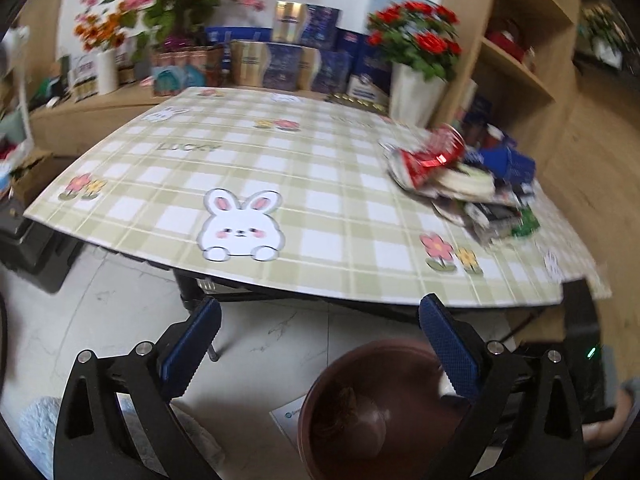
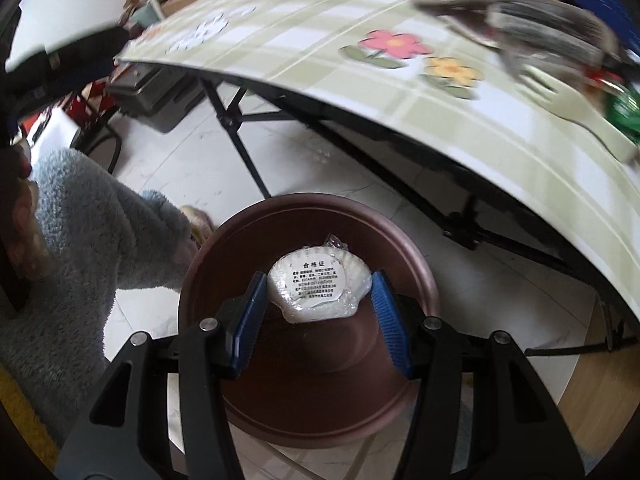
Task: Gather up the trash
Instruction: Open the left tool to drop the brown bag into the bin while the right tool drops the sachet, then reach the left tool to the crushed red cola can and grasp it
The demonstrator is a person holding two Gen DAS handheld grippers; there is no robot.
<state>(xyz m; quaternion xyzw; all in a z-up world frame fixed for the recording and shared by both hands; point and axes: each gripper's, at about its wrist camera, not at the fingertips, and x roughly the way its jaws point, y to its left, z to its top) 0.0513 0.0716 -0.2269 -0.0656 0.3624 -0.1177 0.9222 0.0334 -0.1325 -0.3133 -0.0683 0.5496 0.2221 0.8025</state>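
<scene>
Your right gripper (image 2: pixel 318 300) clamps a white shell-shaped plastic-wrapped packet (image 2: pixel 316 290) above the round brown plastic bin (image 2: pixel 208 256) — your left gripper (image 1: pixel 318 330) gapes wide, empty.

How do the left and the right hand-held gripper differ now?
The left hand-held gripper is wide open and empty; the right hand-held gripper grips a white wrapped packet. The left points toward the table; the right points down into the brown bin. Both have blue pads.

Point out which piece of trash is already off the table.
The white shell-shaped packet, held by the right gripper over the brown bin; the rest lies piled on the table.
</scene>
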